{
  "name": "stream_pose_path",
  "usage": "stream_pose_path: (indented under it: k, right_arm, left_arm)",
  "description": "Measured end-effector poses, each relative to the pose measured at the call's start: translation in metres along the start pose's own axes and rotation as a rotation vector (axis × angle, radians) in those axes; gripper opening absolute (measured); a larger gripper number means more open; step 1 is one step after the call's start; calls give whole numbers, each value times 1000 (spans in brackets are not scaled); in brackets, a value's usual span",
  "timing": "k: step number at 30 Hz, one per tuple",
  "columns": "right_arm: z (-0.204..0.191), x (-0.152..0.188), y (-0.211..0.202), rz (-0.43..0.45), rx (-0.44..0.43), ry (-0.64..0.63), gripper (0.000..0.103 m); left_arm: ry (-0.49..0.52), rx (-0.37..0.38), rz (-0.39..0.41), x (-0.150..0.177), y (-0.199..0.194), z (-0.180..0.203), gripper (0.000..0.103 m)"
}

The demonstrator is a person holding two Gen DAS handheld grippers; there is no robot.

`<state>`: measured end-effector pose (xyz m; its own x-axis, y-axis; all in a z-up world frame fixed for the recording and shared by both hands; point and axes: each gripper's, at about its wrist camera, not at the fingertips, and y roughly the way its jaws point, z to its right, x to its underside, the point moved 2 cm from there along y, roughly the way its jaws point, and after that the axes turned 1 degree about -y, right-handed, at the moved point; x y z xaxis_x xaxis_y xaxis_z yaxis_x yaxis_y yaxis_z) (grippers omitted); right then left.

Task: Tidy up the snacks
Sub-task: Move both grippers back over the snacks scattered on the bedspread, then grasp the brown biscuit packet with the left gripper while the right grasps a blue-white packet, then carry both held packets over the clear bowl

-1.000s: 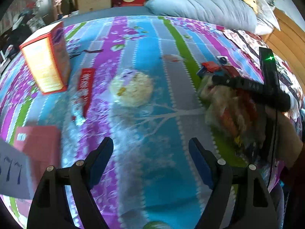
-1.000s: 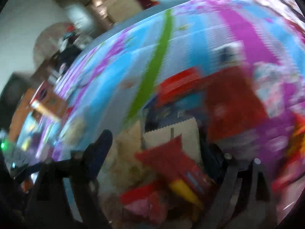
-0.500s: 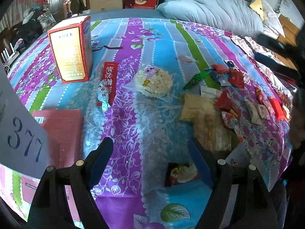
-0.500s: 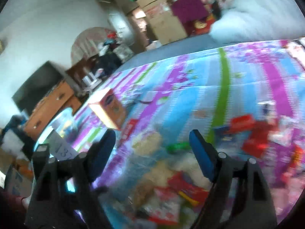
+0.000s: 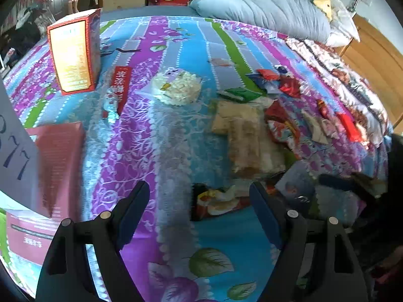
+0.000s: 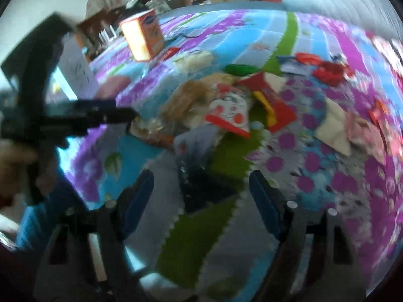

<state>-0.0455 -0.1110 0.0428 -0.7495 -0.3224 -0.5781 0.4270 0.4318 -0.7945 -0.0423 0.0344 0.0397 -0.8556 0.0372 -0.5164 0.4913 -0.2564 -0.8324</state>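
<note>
Several snack packets lie scattered on a striped floral bedspread (image 5: pixel 176 138). In the left wrist view I see a round bag of white puffs (image 5: pixel 177 88), a beige packet (image 5: pixel 241 136), a green packet (image 5: pixel 239 94), red packets (image 5: pixel 289 85) and a red-yellow packet (image 5: pixel 216 202) just ahead of my open, empty left gripper (image 5: pixel 200 214). In the blurred right wrist view my right gripper (image 6: pixel 200 196) is open and empty over the bedspread, near a dark packet (image 6: pixel 201 188); the pile (image 6: pixel 226 110) lies beyond. The left gripper (image 6: pixel 75 120) shows at far left.
An upright orange-red box (image 5: pixel 74 55) stands at the back left, with a long red packet (image 5: pixel 119 85) beside it. A flat pink box (image 5: pixel 55 156) and a paper slip (image 5: pixel 15 156) lie at the left. A grey-blue duvet (image 5: pixel 264 12) and wooden headboard (image 5: pixel 372 58) are at the back right.
The left gripper has pulled back, so more of the pile shows. The right gripper has swung down from the raised view toward the bedspread near the pile. Both stay open.
</note>
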Motion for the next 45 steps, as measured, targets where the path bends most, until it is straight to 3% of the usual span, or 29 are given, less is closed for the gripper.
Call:
stream_pose_path:
  k: [2, 4, 6, 13, 15, 17, 19, 20, 24, 31, 36, 45]
  right_arm:
    - [-1, -7, 17, -13, 13, -15, 79]
    - [-2, -8, 24, -30, 31, -40, 63]
    - [7, -5, 20, -26, 42, -28, 27]
    - [38, 12, -33, 58, 24, 135, 26]
    - [41, 13, -39, 66, 18, 157, 26]
    - [43, 15, -42, 72, 17, 176, 26]
    - [44, 14, -41, 71, 9, 190, 27]
    - [45, 14, -41, 73, 6, 195, 27]
    - [46, 9, -44, 92, -3, 203, 27]
    - [42, -15, -65, 155, 20, 191, 26]
    - [30, -57, -84, 209, 35, 149, 26]
    - [-20, -140, -102, 276, 25, 42, 26]
  left_arm:
    - [8, 32, 7, -3, 1, 5, 83]
    - [26, 50, 14, -7, 4, 12, 83]
    - [36, 67, 20, -12, 9, 19, 83]
    - [60, 128, 1, -21, 35, 41, 80]
    - [68, 126, -15, -21, 45, 46, 70]
    - [55, 123, -29, -19, 53, 44, 67]
    - [41, 121, -40, -17, 58, 40, 56]
    - [37, 121, -47, -16, 60, 39, 45]
    - [37, 127, -27, -14, 52, 37, 38]
    - [80, 103, 117, -35, -4, 38, 36]
    - [59, 56, 240, -62, -61, 23, 36]
    - [-24, -83, 356, -95, -146, -31, 35]
